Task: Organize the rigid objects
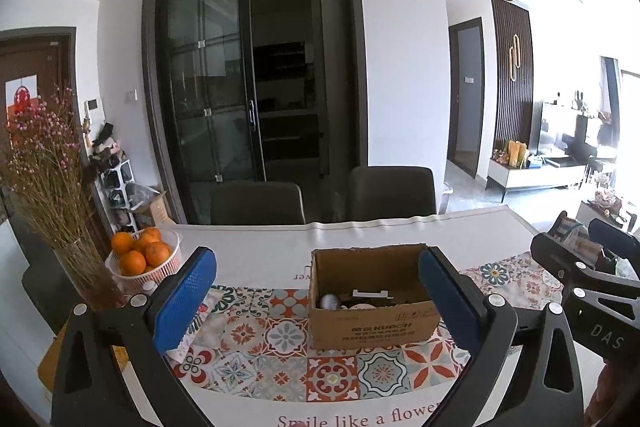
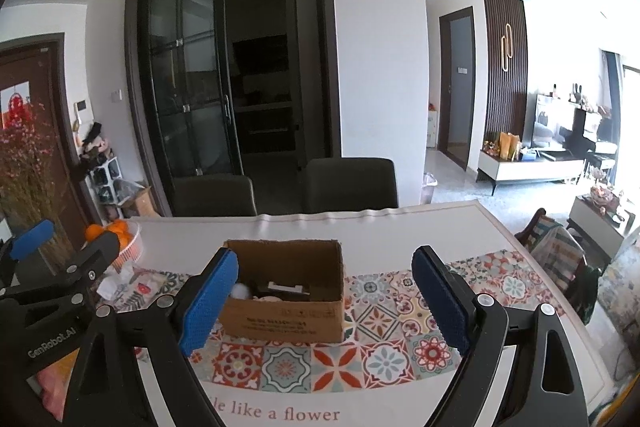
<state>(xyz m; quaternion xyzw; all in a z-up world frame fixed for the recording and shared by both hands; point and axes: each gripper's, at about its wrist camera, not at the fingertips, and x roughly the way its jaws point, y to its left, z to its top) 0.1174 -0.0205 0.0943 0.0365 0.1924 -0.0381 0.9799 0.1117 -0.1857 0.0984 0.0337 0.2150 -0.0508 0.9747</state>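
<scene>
An open cardboard box (image 1: 372, 323) (image 2: 284, 317) stands on the patterned table runner. Inside it lie a white ball (image 1: 330, 302) (image 2: 243, 291), a white flat piece (image 1: 370, 293) (image 2: 285, 286) and other small items I cannot make out. My left gripper (image 1: 318, 303) hangs above the table in front of the box, its blue pads wide apart and nothing between them. My right gripper (image 2: 324, 303) hovers just right of the box, open and empty too. Each gripper shows at the edge of the other's view.
A white basket of oranges (image 1: 140, 259) (image 2: 120, 239) and a glass vase of dried flowers (image 1: 48, 187) stand at the table's left end. Two dark chairs (image 1: 320, 195) face the far edge. A crumpled white paper (image 2: 116, 287) lies left of the box.
</scene>
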